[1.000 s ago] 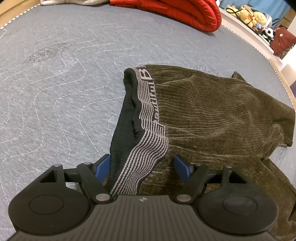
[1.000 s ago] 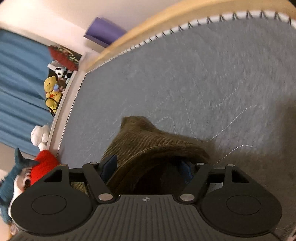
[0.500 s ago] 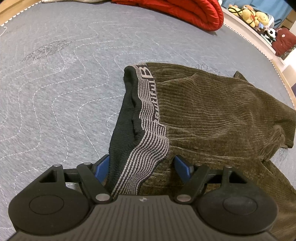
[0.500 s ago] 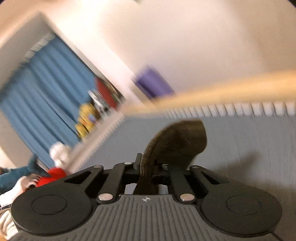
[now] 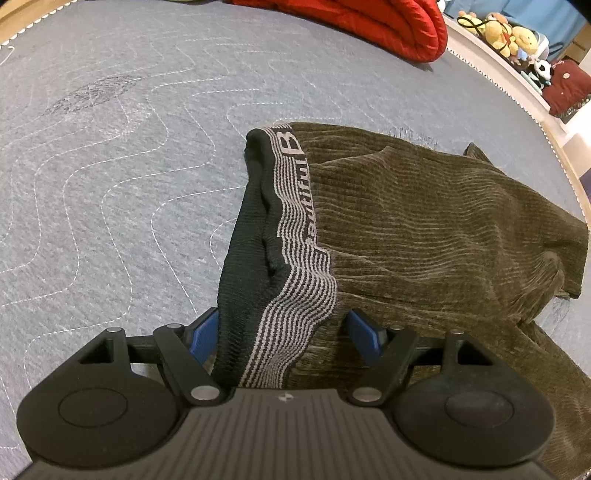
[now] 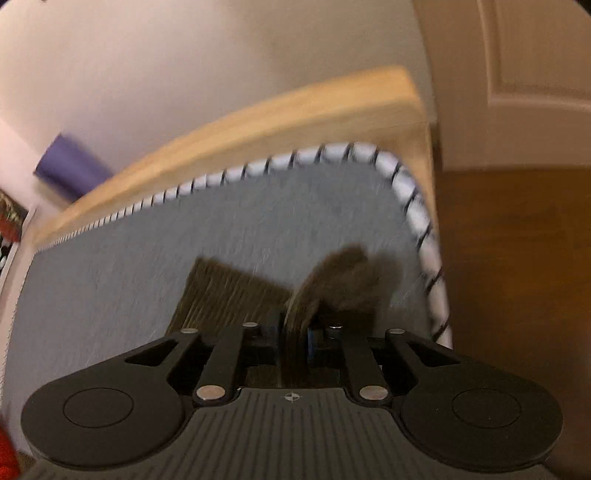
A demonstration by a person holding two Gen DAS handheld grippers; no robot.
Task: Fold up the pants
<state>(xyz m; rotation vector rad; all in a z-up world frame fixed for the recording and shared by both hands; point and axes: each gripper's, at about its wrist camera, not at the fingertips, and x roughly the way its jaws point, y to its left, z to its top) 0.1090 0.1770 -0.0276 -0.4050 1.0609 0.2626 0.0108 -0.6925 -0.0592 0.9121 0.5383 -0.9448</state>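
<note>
waistband (image 5: 295, 206) lettering "b", rest illegible, corduroy pants (image 5: 443, 229)

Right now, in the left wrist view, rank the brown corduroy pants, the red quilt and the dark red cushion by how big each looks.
1. Brown corduroy pants: by far the largest, though they lie nearest the camera.
2. Red quilt: smaller, cut off by the top edge and farther away.
3. Dark red cushion: smallest, far off at the bed's side.
</note>
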